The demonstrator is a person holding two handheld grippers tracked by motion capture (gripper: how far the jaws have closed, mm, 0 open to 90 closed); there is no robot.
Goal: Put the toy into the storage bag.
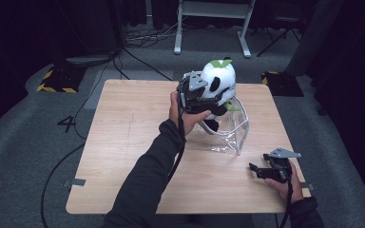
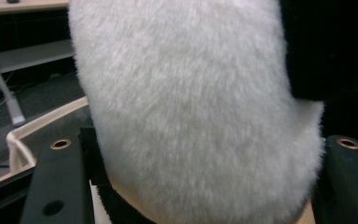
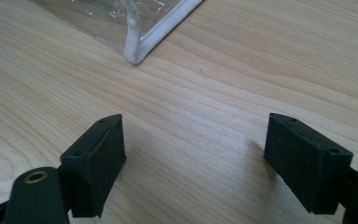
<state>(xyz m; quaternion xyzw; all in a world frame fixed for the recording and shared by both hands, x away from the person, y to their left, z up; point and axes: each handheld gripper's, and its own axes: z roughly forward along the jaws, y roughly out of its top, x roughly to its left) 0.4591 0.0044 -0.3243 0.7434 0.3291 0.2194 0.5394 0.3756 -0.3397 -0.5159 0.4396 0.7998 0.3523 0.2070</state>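
Observation:
A white and black plush panda [image 1: 218, 80] with a green leaf on its head hangs upright over the mouth of a clear plastic bag [image 1: 233, 135] with white trim, its lower body down inside the bag. My left gripper [image 1: 204, 97] is shut on the panda's side. In the left gripper view the white fur [image 2: 191, 116] bulges between the two black jaws of my left gripper [image 2: 200, 186]. My right gripper [image 1: 254, 171] rests low at the table's front right, open, with nothing between its pads [image 3: 98, 158]. The bag's corner [image 3: 135, 46] lies just beyond it.
The wooden table [image 1: 123, 142] is bare to the left and in front of the bag. Beyond the far edge a white desk frame [image 1: 209, 28] stands on grey carpet, with cables [image 1: 138, 57] and a yellow-black striped base [image 1: 57, 80].

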